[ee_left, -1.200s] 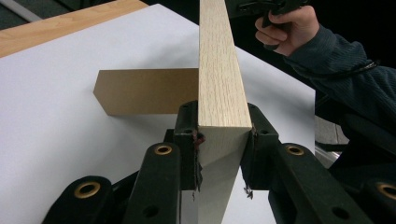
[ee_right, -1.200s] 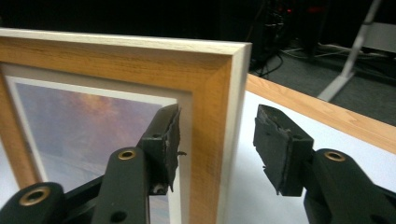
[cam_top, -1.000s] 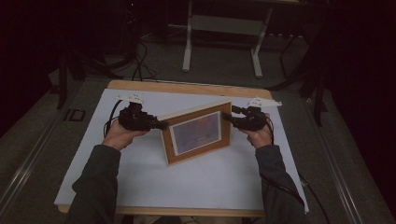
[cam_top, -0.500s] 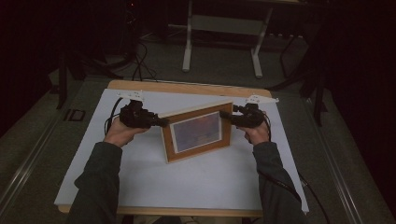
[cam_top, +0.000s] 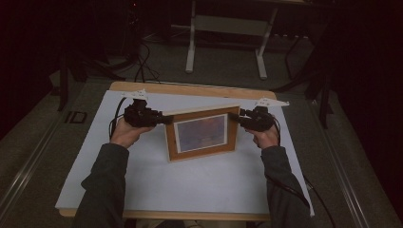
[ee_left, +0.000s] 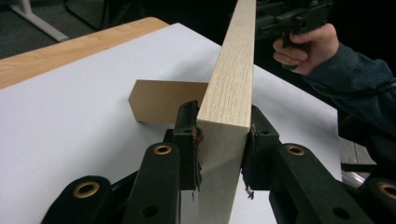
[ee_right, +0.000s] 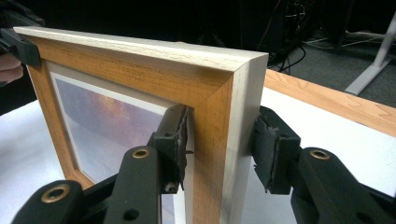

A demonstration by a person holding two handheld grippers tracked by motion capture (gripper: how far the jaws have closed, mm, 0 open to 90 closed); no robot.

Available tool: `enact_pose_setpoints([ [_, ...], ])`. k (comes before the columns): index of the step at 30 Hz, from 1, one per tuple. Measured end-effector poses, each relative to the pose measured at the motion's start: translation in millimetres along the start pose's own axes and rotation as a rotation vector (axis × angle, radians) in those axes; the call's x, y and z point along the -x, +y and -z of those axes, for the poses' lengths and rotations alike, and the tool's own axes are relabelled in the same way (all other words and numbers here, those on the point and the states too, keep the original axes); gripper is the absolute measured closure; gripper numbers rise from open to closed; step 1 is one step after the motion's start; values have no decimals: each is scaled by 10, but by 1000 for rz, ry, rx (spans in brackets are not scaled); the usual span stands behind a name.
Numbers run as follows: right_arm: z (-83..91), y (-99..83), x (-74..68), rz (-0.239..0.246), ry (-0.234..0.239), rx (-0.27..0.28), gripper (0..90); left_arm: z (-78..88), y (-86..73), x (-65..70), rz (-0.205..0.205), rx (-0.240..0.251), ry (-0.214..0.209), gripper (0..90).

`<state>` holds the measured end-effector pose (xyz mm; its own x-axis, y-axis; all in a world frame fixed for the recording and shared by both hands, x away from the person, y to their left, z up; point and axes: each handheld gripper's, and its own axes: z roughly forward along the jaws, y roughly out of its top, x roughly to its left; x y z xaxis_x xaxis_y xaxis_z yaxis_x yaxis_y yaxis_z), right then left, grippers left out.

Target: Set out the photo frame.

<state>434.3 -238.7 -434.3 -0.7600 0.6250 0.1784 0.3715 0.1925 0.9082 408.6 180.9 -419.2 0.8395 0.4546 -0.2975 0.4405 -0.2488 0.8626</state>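
A wooden picture frame with a sunset-coloured print stands upright on the white sheet, propped by its brown easel back. My left gripper is shut on the frame's left edge; in the left gripper view both pads press the pale wood. My right gripper has just been closing on the frame's right edge. In the right gripper view, one pad lies on the front face and the other on the back. The person's far hand with the right gripper shows past the frame.
The white sheet covers a wooden table, whose bare far edge shows beyond it. A metal stand and cables sit on the dark floor behind. Both forearms come in from the bottom.
The right gripper has come in from the right onto the frame's right edge, and its jaws have narrowed around it. The frame has turned to face more squarely. The left gripper keeps its grip.
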Motion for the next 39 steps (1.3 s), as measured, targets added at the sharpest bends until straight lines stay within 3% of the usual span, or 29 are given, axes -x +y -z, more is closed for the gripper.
enact_pose_setpoints([
  [17,99,-78,-56,-34,-46,19,622,-125,58,-72,4,30,58,657],
  [28,163,-125,-150,-47,-106,22,625,-200,89,-129,12,43,68,610],
  [39,154,-140,-223,-70,-120,24,627,-202,70,-184,28,65,71,586],
])
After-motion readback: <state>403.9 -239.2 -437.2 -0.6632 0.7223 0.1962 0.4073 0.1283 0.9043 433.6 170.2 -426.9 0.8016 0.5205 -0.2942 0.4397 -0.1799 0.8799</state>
